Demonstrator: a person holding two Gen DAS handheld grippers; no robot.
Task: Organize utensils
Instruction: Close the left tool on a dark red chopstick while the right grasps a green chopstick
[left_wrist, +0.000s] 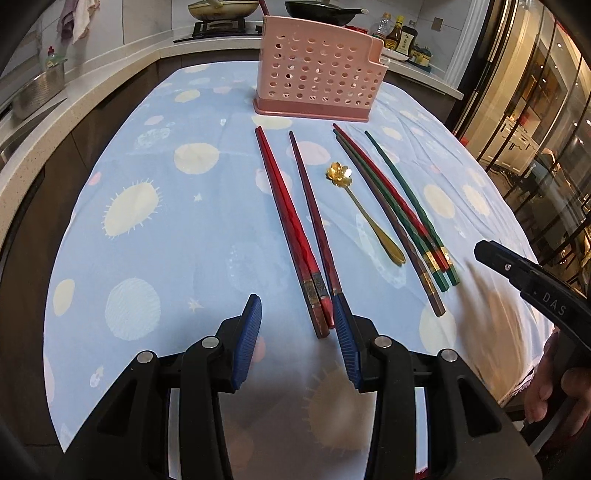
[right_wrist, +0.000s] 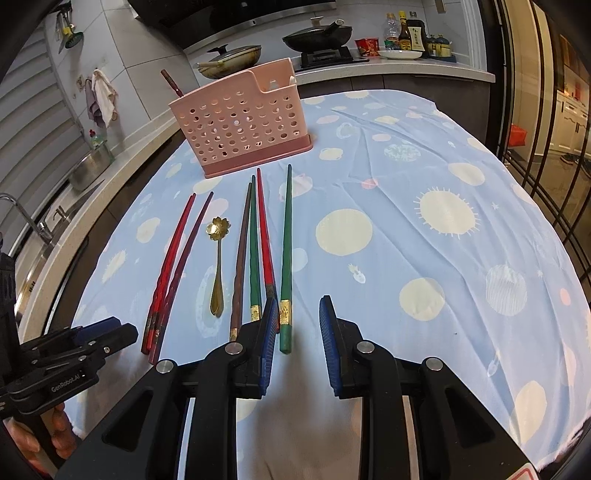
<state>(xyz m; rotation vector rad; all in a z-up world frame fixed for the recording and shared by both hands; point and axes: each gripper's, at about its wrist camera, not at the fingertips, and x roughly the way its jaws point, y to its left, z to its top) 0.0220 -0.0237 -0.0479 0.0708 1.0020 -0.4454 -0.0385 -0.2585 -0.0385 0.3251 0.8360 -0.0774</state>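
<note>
Lying side by side on blue spotted tablecloth (right_wrist: 388, 206), short of pink perforated plastic utensil holder (right_wrist: 240, 133): glossy red chopsticks (left_wrist: 288, 229), gold flower-bowled spoon (left_wrist: 364, 214), brown-green-red chopstick bundle (right_wrist: 258, 243). Left gripper (left_wrist: 301, 332) part open, empty; right gripper (right_wrist: 297, 332) part open, empty.

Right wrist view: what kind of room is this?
Most likely a home kitchen: a wok on a gas stove, sauce bottles on the counter, and a sink tap at left. The work surface is a cloth-covered table.
</note>
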